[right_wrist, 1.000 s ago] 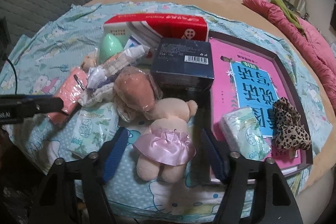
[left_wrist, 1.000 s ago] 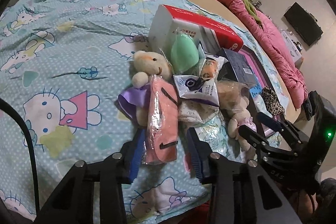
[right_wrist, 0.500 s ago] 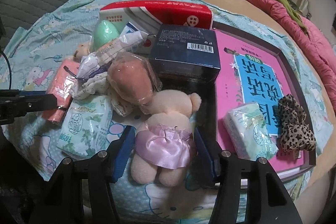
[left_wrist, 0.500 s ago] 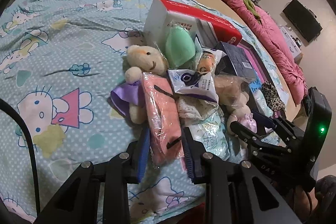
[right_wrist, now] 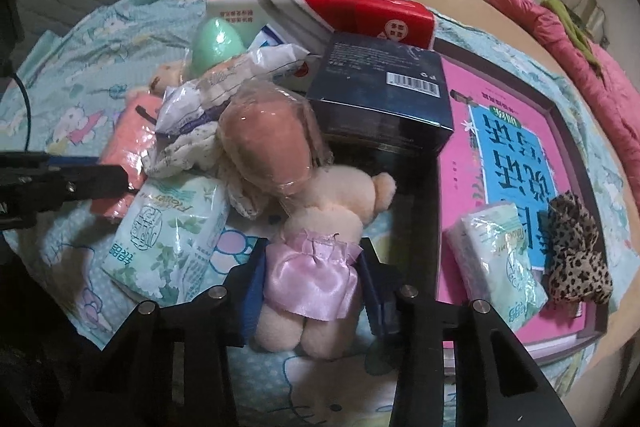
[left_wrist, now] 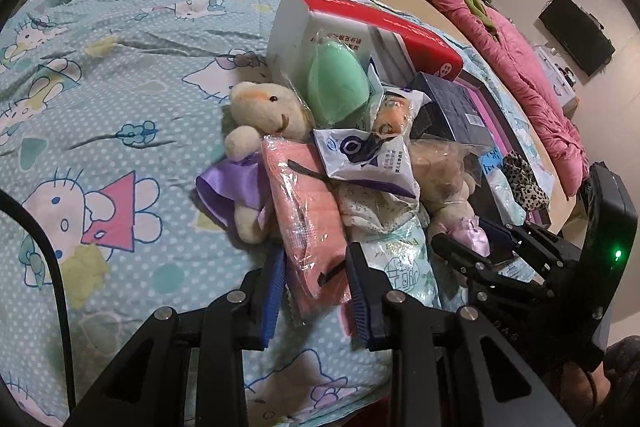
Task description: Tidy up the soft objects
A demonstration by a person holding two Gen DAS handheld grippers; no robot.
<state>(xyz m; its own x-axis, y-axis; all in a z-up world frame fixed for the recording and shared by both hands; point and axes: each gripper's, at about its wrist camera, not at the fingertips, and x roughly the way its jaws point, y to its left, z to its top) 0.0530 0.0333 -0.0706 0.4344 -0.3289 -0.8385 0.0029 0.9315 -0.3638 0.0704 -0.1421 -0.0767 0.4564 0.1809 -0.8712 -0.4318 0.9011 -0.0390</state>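
The left tool (left_wrist: pixel 314 281) was clenched on the near end of the pink pack (left_wrist: pixel 306 215), which lay in the heap on the bed (left_wrist: pixel 100 87) beside the purple bear (left_wrist: pixel 256 131). The right tool (right_wrist: pixel 312 281) was closing round the skirted bear (right_wrist: pixel 316 259) at the heap's near edge. Both sat under other things (a white pouch (left_wrist: pixel 366 157) overlapped the pack), so lifting could well drag neighbours off the bed, and slick wrap might slip.
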